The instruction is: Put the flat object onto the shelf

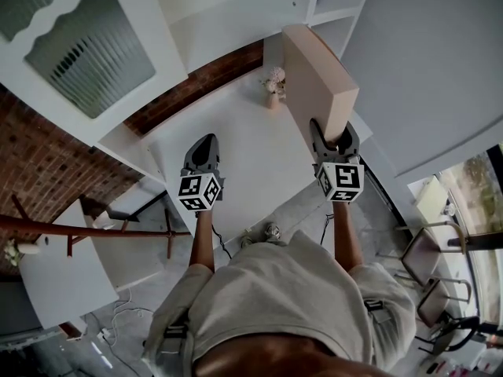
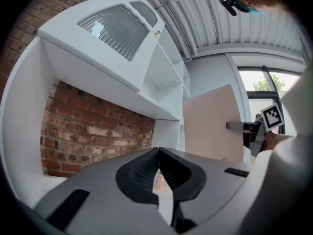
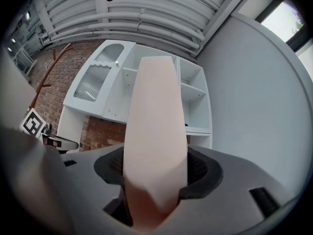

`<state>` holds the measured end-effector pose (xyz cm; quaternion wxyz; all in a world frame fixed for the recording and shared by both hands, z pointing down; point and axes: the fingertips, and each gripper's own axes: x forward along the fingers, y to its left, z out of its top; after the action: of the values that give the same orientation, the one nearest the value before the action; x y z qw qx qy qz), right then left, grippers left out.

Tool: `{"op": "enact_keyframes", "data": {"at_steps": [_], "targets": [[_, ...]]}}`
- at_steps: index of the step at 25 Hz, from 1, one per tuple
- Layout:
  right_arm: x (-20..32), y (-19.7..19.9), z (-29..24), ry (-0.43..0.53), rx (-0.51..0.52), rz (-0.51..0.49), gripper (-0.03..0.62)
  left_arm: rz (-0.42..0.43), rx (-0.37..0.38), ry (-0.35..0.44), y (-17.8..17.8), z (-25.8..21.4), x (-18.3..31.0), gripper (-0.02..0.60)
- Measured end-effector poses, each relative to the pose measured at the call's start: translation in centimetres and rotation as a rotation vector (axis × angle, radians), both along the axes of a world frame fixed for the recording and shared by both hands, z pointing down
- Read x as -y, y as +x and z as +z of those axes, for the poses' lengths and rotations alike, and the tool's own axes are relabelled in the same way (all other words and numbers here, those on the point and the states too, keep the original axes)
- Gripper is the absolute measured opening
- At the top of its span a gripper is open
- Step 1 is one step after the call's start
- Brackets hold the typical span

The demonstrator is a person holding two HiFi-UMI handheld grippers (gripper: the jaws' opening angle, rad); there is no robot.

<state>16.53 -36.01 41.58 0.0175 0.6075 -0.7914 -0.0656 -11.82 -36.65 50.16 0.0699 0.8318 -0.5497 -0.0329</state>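
My right gripper (image 1: 335, 137) has its jaws clamped on the lower end of the flat object (image 1: 318, 85), a pale pinkish-beige slab with smooth matte faces and square edges. The ribbed black pads press on its two broad sides. It stands on edge and rises away from me, up in front of the white shelf unit (image 3: 194, 99) and not yet on any shelf.

My left gripper (image 1: 203, 149) is off to the side, well apart from the slab. Its jaws are shut tip to tip, their dark ridged pads meeting.

Each gripper has a grey shell and a cube of black-and-white square markers (image 1: 343, 181).

The shelf unit is plain and painted white, with open square compartments. It also has a cabinet door (image 1: 86, 42) of ribbed glass with a wavy top edge. Below it lies a white surface (image 1: 236, 136) against a rough red brick wall (image 2: 93, 131). A small vase of pale flowers (image 1: 273, 85) stands there, just beside the slab in the head view.
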Motion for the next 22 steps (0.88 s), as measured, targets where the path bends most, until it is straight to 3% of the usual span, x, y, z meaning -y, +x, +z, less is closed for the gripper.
{"op": "enact_keyframes", "data": {"at_steps": [8, 17, 20, 22], "targets": [[1.3, 0.2, -6.0, 0.123, -0.065, -0.017, 0.285, 0.003, -0.008, 0.009, -0.1, -0.2, -0.1, 0.017], [1.7, -1.5, -10.7, 0.231, -0.218, -0.029, 0.287, -0.015, -0.016, 0.014, -1.1, -0.2, -0.1, 0.017], [1.5, -2.2, -12.0, 0.296, -0.299, -0.045, 0.287, -0.018, -0.018, 0.014, -1.4, -0.3, -0.1, 0.017], [1.5, -2.8, -12.8, 0.362, -0.409, -0.056, 0.287, -0.017, -0.019, 0.015, -1.4, -0.3, 0.0, 0.017]]}}
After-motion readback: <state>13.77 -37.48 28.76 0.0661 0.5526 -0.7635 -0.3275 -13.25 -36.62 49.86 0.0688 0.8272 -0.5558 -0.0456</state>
